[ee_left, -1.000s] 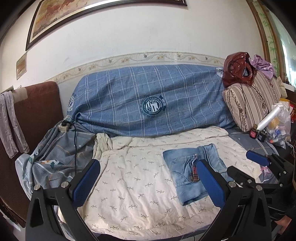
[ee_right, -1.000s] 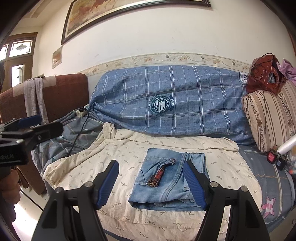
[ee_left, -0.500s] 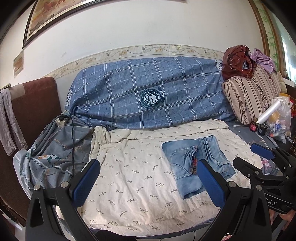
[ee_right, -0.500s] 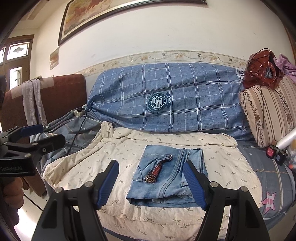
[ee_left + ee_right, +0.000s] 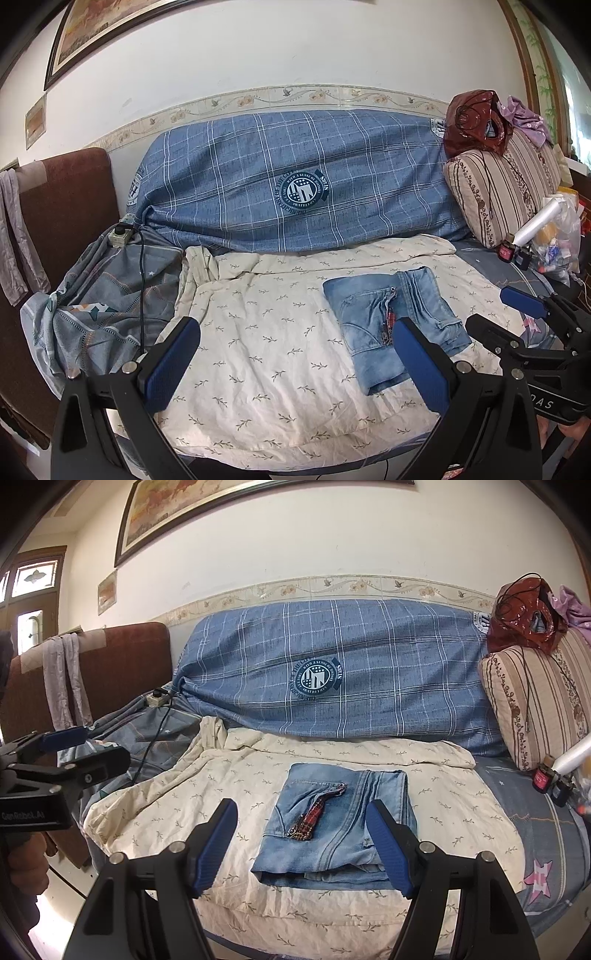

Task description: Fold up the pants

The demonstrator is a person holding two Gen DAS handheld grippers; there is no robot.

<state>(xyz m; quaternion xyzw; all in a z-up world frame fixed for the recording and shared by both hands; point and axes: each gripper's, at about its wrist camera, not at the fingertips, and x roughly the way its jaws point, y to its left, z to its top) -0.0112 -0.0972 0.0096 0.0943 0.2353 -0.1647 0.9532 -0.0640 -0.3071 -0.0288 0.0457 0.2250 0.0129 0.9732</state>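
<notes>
On left claw: "GenRobot.AI"

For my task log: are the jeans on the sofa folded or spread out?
Folded: the jeans form a compact rectangle with stacked layers along the front edge.

Readable text, my feeds:

- Blue plaid fabric cover over sofa back: round dark-blue crest badge; I make out "WITH A SENSE OF HISTORY" on upper arc and "SHLS" on ribbon at right; lower arc too small to read. Smaller crest at cover's top right corner, lettering illegible.
- Black two-finger left gripper, body side: white "GenRobot.AI".
- Black two-finger right gripper, body side: white letters "DAS", partly cut off.
</notes>
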